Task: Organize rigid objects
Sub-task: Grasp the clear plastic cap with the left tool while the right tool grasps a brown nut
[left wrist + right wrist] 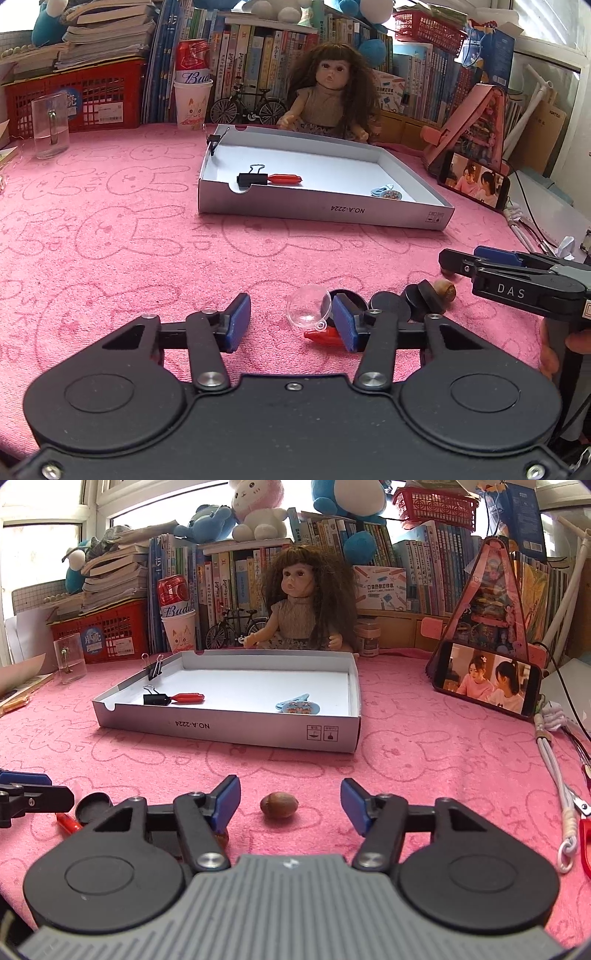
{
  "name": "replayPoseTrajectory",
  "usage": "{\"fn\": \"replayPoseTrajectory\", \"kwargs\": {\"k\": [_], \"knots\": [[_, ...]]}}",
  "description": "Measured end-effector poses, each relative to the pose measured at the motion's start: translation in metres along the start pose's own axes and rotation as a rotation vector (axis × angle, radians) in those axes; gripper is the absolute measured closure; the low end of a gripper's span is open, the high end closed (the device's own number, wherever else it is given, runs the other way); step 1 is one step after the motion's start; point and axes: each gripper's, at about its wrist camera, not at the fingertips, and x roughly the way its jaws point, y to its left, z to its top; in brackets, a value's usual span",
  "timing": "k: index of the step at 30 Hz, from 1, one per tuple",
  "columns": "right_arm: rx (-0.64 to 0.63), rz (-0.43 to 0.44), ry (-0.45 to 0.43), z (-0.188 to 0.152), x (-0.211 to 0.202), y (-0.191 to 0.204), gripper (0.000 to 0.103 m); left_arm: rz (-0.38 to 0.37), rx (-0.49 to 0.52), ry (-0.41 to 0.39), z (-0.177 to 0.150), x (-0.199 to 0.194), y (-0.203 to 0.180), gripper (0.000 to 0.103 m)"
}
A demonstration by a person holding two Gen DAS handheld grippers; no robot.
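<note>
A fuzzy pink towel (155,236) printed with rabbit outlines covered the table. On it sat a shallow white cardboard tray (258,731), rectangular with low walls. Inside lay a black binder clip (157,699) touching a glossy red torpedo-shaped piece (189,697), and near the right wall a pale blue hair clip (297,707). A second binder clip (155,668) was clamped upright on the tray's far left wall.

The left gripper (291,323) hung low over the towel, its blue ribbed pads partly apart with nothing pressed between them. A clear plastic half-dome (308,306) lay in the gap close to the right pad, and a red piece (321,336) showed just under that pad; whether the pad touched the dome could not be told. To the right were round matte black discs (391,304) and a brown nut (445,290).

The right gripper (290,805) stood fairly wide, holding nothing. A smooth brown oval nut (279,805) rested on the towel between and just ahead of its pads, touching neither.

Behind the tray sat a doll (299,609) with frizzy brown hair, a clear glass mug (69,659) at left, and a phone (487,685) propped at right.
</note>
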Motion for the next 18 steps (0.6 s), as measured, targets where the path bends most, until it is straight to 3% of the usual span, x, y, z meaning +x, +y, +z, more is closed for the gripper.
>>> {"fn": "replayPoseTrajectory", "kwargs": {"k": [4,10,18], "knots": [[0.013,-0.002,0.007,-0.0007,0.002,-0.0005,0.038,-0.005,-0.015,-0.004,-0.0001,0.0052,-0.001,0.075],[0.031,0.004,0.013,-0.0029,0.0064,-0.002,0.039,-0.001,-0.009,-0.016,-0.0005,0.008,-0.0062,0.076],[0.023,0.003,0.032,-0.0051,0.0086,0.0006,0.071,0.019,-0.014,-0.025,0.0019,0.0097,-0.0056,0.077]]}}
